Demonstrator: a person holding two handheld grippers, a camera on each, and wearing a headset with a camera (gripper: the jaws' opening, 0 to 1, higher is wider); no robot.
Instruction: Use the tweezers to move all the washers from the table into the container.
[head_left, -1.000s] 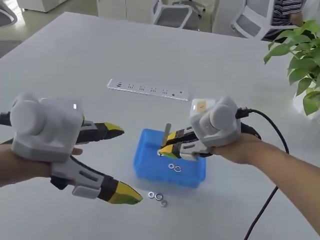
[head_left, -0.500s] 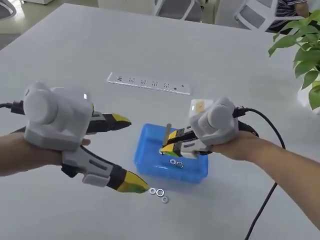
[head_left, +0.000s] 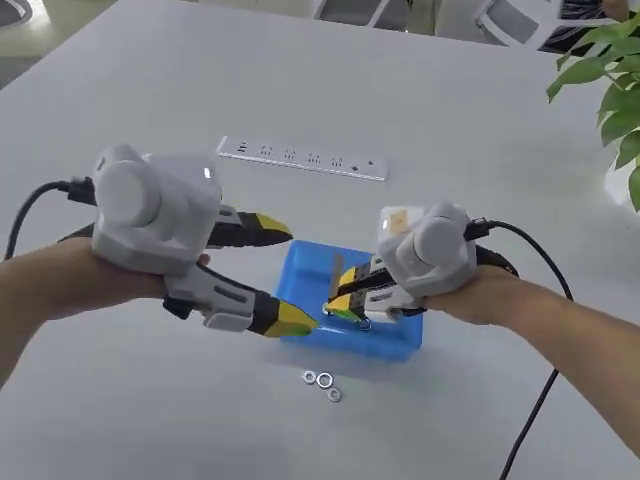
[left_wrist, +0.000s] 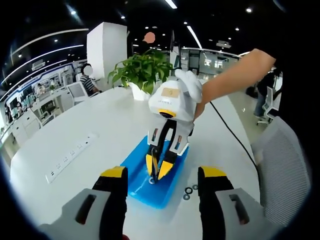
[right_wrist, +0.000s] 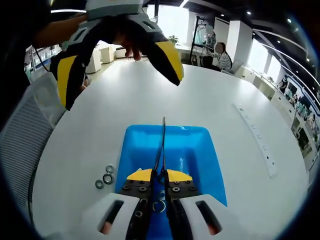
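Note:
A blue container (head_left: 308, 262) lies on the white table, also seen as the blue container (right_wrist: 192, 150) and the blue container (left_wrist: 142, 187). My right gripper (head_left: 340, 300) hangs over it, shut on thin tweezers (right_wrist: 162, 142) that point along the container's floor. One washer (left_wrist: 151, 180) lies inside under the tips. Three washers (head_left: 321, 382) sit on the table just in front of the container, the same washers (right_wrist: 104, 179) and washers (left_wrist: 189, 192). My left gripper (head_left: 292, 276) is open and holds nothing, its lower jaw at the container's left edge.
A white power strip (head_left: 302, 159) lies behind the container. A potted plant (head_left: 610, 90) stands at the table's far right. A black cable (head_left: 545, 380) trails from the right gripper. Office chairs and seated people are beyond the table.
My left gripper has moved right, up to the container's left edge, still open. The right gripper has stayed over the container with the tweezers.

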